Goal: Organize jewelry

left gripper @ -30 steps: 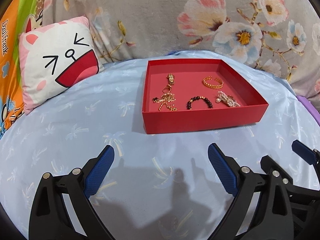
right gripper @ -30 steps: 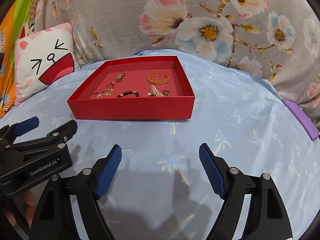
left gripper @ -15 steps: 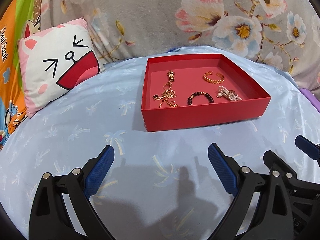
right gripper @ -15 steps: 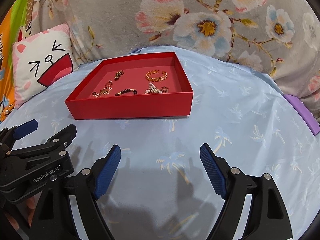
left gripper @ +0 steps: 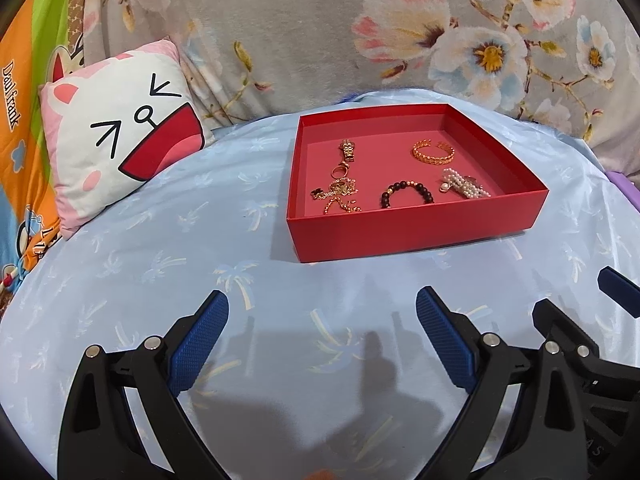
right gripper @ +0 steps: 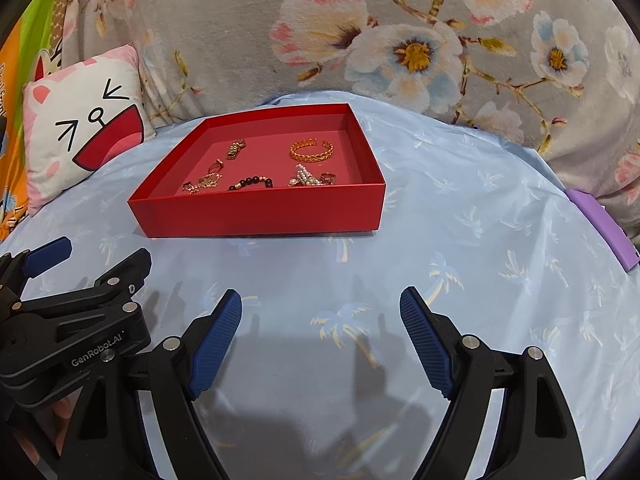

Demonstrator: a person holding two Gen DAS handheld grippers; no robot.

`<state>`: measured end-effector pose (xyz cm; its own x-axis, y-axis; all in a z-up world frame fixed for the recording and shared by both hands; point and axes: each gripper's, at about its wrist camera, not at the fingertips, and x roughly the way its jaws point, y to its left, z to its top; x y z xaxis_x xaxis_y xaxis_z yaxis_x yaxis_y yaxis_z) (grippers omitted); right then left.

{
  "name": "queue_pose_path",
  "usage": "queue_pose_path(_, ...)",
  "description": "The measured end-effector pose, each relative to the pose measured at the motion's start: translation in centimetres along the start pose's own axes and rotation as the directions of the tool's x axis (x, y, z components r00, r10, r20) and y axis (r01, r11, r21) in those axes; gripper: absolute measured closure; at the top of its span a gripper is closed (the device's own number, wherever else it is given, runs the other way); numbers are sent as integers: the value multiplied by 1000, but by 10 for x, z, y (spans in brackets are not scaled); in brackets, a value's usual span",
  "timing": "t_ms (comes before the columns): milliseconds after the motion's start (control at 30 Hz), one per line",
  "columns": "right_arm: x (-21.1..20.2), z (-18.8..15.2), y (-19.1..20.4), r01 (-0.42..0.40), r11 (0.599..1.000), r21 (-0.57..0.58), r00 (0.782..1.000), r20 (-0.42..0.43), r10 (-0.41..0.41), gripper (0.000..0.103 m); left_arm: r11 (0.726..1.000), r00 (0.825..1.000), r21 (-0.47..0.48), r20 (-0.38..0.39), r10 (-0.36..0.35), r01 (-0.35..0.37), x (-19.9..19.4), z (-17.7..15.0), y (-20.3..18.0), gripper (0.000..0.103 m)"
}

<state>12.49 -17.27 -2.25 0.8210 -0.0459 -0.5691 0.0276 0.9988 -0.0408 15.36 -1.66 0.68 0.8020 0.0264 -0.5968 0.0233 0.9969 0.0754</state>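
Note:
A shallow red box [left gripper: 412, 236] [right gripper: 260, 214] sits on a light blue palm-print sheet. Inside lie a gold cuff bracelet [left gripper: 433, 152] [right gripper: 311, 150], a dark bead bracelet [left gripper: 408, 194] [right gripper: 251, 182], a pearl piece [left gripper: 464, 186] [right gripper: 306, 176], a tangle of gold chain [left gripper: 338, 196] [right gripper: 202, 182] and a gold watch-band link [left gripper: 347, 151] [right gripper: 236, 149]. My left gripper [left gripper: 322, 320] is open and empty, well short of the box. My right gripper [right gripper: 320, 316] stands open too, nothing between its fingers, beside the left one [right gripper: 76, 320].
A white and pink cat-face cushion [left gripper: 120, 148] [right gripper: 80, 140] leans at the back left. A grey floral blanket [left gripper: 360, 28] rises behind the box. A purple flat object [right gripper: 604, 224] lies at the sheet's right edge.
The views have shifted slightly, so the red box sits a little differently in each. Both grippers stay open and nothing in the box has moved.

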Motion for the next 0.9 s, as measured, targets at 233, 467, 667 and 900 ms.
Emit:
queue_pose_path(233, 0, 0, 0, 1, 1000, -1, 1000, 0, -1, 24, 1000, 1000, 7, 8, 17, -17, -1, 0, -1, 10)
queue_pose_path(467, 0, 0, 0, 1, 1000, -1, 1000, 0, -1, 24, 999, 999, 11, 17, 33, -34, -3, -1, -2, 10)
queue_pose_path(667, 0, 0, 0, 2, 1000, -1, 1000, 1, -2, 24, 999, 999, 12, 17, 34, -35, -3, -1, -1, 10)
queue_pose_path(900, 0, 0, 0, 2, 1000, -1, 1000, 0, -2, 24, 999, 999, 14, 14, 33, -33, -2, -1, -1, 10)
